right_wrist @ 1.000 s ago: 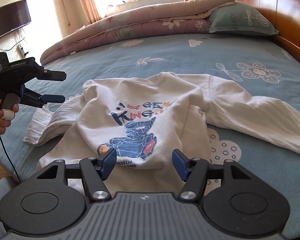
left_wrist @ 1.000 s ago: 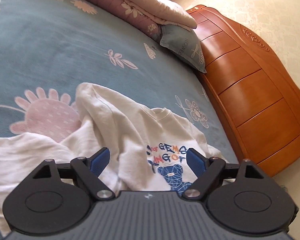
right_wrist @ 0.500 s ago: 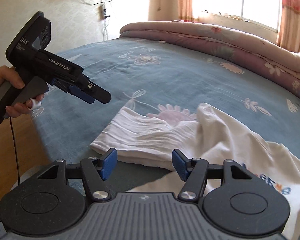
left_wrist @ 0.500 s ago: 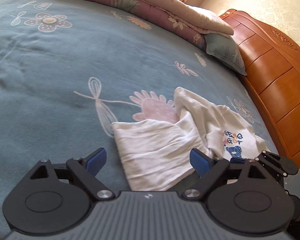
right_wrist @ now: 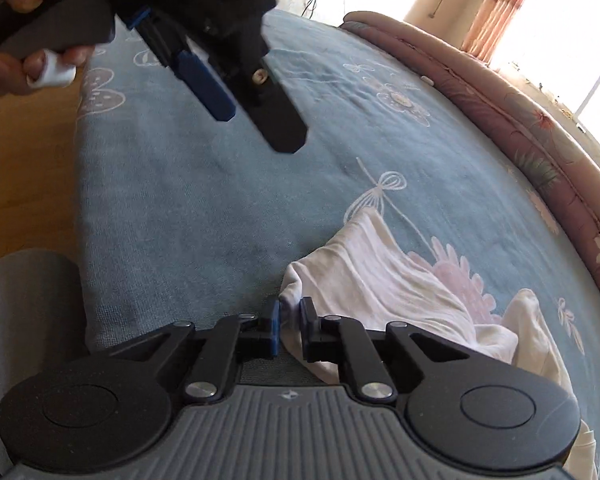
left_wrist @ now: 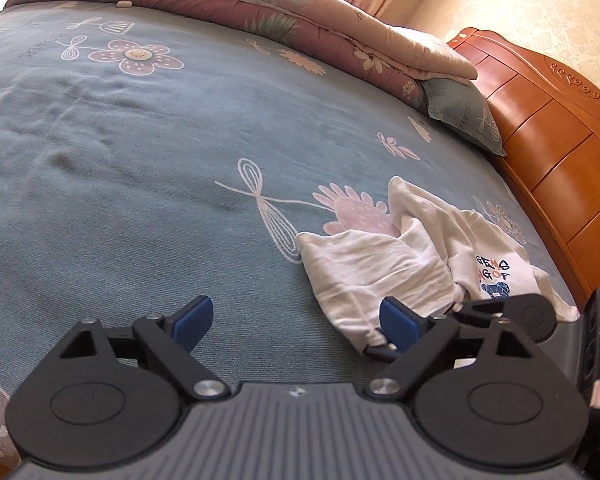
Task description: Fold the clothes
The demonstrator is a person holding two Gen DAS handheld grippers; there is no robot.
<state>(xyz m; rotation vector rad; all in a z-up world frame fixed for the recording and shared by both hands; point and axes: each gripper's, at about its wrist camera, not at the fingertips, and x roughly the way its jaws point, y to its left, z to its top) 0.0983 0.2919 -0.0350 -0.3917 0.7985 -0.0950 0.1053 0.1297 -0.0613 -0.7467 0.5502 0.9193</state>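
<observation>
- Sweatshirt: the right tongs are pinched narrow on the corner of its white sleeve end, at the near edge of the bed; in the left wrist view they show gripping that same edge.
- Left tongs: spread wide with nothing between the pads, held above the bedspread just beside the sleeve; the right wrist view shows them in a hand, raised.
- Handling, as I judge it: light, limp cotton that sags and drags; a hem or cuff corner holds best, and a second grip on the neighbouring corner would keep the edge taut.
- The rumpled body with the printed bear lies toward the wooden headboard.
- Against half a second ago: the right tongs were wide and short of the sleeve; now they are clamped on it. The left tongs have come closer.
</observation>
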